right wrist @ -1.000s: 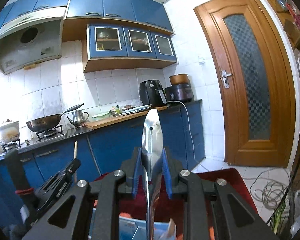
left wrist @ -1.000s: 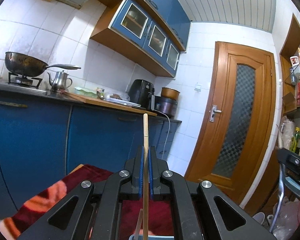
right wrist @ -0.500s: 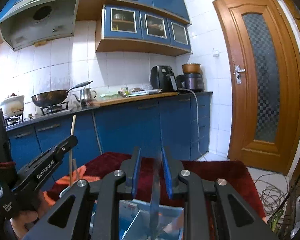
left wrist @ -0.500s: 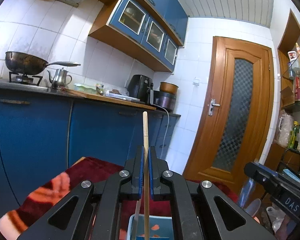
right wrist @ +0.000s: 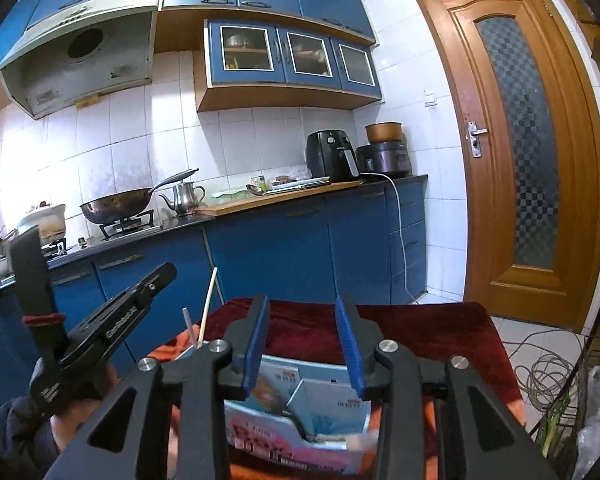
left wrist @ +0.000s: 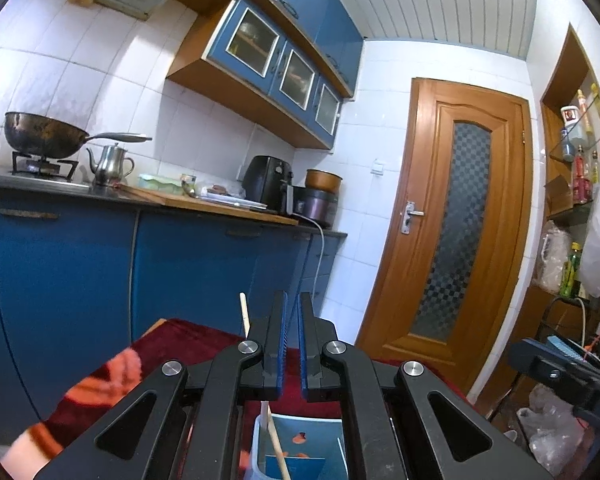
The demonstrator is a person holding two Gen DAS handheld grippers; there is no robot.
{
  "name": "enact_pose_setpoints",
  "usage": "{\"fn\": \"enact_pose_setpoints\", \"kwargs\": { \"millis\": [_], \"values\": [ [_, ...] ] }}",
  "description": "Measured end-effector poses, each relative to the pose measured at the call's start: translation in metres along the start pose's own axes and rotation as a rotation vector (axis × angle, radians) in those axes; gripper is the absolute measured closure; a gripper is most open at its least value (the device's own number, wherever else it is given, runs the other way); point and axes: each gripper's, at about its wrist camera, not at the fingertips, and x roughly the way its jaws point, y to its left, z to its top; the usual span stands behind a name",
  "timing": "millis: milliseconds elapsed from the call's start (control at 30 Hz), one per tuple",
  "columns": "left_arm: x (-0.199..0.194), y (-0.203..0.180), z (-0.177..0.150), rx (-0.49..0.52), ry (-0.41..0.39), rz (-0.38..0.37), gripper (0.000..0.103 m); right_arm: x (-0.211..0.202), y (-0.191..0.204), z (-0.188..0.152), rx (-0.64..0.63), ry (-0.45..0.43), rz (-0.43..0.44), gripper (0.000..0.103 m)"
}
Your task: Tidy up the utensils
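My left gripper points level, its blue pads almost together with nothing between them. A wooden chopstick stands just left of it, leaning in the blue utensil holder below. My right gripper hovers over the same holder, and its jaws are opening with only air between the pads. A dark utensil handle lies blurred inside a compartment. In the right wrist view the chopstick and a thin metal rod stick up at the holder's left, beside the left gripper.
The holder stands on a table under a dark red patterned cloth. Behind it run blue cabinets, with a wok, kettle and air fryer on the counter. A wooden door is at the right and cables lie on the floor.
The chopstick has left the left jaws and now stands in the holder. The right jaws spread wide and the metal utensil dropped from them into the holder.
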Motion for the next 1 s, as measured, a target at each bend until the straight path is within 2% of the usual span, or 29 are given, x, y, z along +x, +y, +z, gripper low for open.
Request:
{"fn": "enact_pose_setpoints", "kwargs": {
  "millis": [167, 267, 300, 333, 500, 667, 833, 1000],
  "values": [
    [0.004, 0.003, 0.006, 0.038, 0.044, 0.012, 0.096, -0.013, 0.002, -0.006, 0.004, 0.025, -0.004, 0.062],
    [0.008, 0.006, 0.012, 0.072, 0.077, 0.011, 0.078, -0.018, 0.0, -0.011, 0.017, 0.04, -0.003, 0.059],
    [0.01, 0.008, 0.015, 0.08, 0.087, 0.006, 0.068, -0.019, -0.001, -0.013, 0.023, 0.045, -0.007, 0.059],
    [0.013, 0.009, 0.018, 0.089, 0.101, 0.0, 0.063, -0.019, -0.003, -0.015, 0.03, 0.052, -0.014, 0.059],
    [0.036, 0.018, 0.037, 0.085, 0.179, 0.004, 0.063, -0.02, -0.009, -0.023, 0.064, 0.078, -0.035, 0.059],
    [0.079, 0.03, 0.047, 0.042, 0.322, -0.009, 0.063, -0.02, -0.02, -0.029, 0.092, 0.093, -0.049, 0.056],
    [0.113, 0.038, 0.038, 0.019, 0.45, -0.004, 0.063, -0.018, -0.024, -0.034, 0.112, 0.102, -0.046, 0.055],
    [0.131, 0.046, 0.023, -0.046, 0.533, -0.015, 0.063, -0.015, -0.026, -0.037, 0.119, 0.112, -0.04, 0.055]
  ]
}}
